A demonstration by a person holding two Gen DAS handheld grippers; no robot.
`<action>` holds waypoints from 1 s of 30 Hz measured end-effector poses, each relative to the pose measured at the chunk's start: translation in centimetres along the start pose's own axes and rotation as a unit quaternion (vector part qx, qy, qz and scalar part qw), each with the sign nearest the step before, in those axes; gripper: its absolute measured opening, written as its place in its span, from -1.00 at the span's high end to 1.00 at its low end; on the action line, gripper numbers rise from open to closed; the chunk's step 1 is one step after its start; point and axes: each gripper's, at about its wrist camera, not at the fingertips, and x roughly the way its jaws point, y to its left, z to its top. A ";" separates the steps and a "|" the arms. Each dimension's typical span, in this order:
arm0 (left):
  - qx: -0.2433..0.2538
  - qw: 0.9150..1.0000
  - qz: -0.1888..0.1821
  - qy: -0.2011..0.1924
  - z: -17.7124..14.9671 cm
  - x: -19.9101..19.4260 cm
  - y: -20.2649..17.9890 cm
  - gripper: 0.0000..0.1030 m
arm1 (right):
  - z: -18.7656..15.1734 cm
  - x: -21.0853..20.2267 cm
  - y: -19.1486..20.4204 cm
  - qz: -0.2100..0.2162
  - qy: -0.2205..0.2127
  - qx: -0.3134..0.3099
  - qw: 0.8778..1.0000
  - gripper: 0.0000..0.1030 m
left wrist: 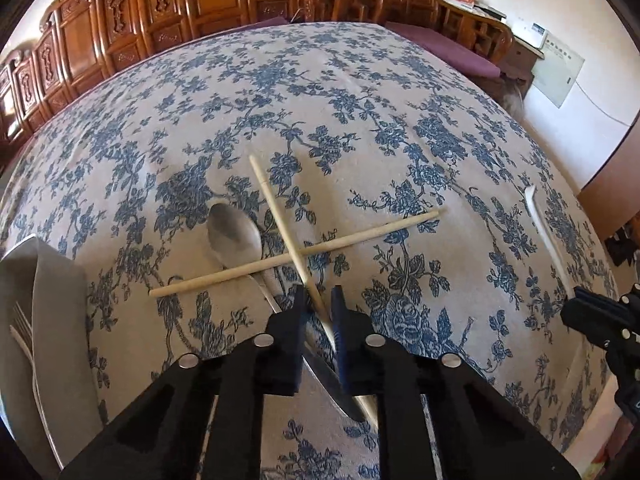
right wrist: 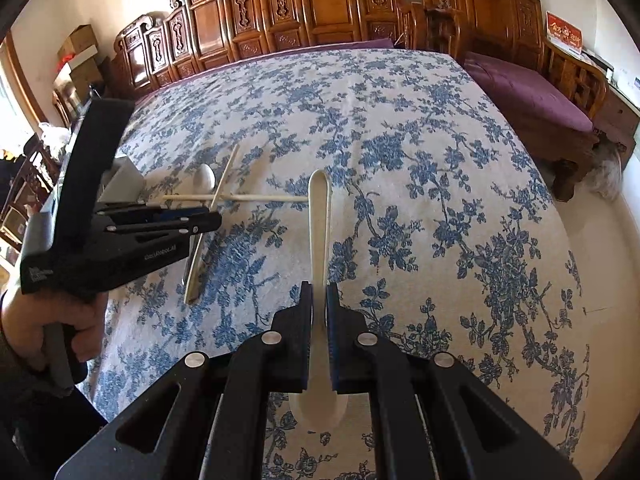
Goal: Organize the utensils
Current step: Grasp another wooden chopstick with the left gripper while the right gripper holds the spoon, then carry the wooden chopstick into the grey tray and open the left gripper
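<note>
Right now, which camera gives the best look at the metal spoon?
The left wrist view: the metal spoon lies close, its bowl clear beneath the crossed chopsticks. In the right wrist view it is small and distant, partly hidden behind the left gripper.

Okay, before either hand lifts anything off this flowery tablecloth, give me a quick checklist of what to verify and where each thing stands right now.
1. Left gripper jaws closed on one chopstick: ok.
2. Only that chopstick between the left jaws, not the knife beneath: cannot tell.
3. Held chopstick free of the second chopstick: not ok; they cross, the held one seemingly on top.
4. Metal spoon clear of the lift: not ok; the crossing chopstick lies over it.
5. Right gripper jaws shut on the white spoon: ok.
6. Grippers apart from each other: ok.
</note>
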 end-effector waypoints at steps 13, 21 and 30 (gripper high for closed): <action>0.019 0.999 0.000 -0.029 -2.3 -5.7 0.2 0.92 | 0.7 -1.6 2.7 0.008 -0.020 -0.034 0.999 0.83; 0.034 0.998 0.002 -0.052 -4.6 -9.5 0.4 0.92 | 0.5 -1.8 5.0 0.020 -0.020 -0.053 0.998 0.83; 0.039 0.997 0.007 -0.074 -5.8 -12.6 1.6 0.92 | 0.6 -3.0 8.4 0.039 -0.030 -0.082 0.995 0.83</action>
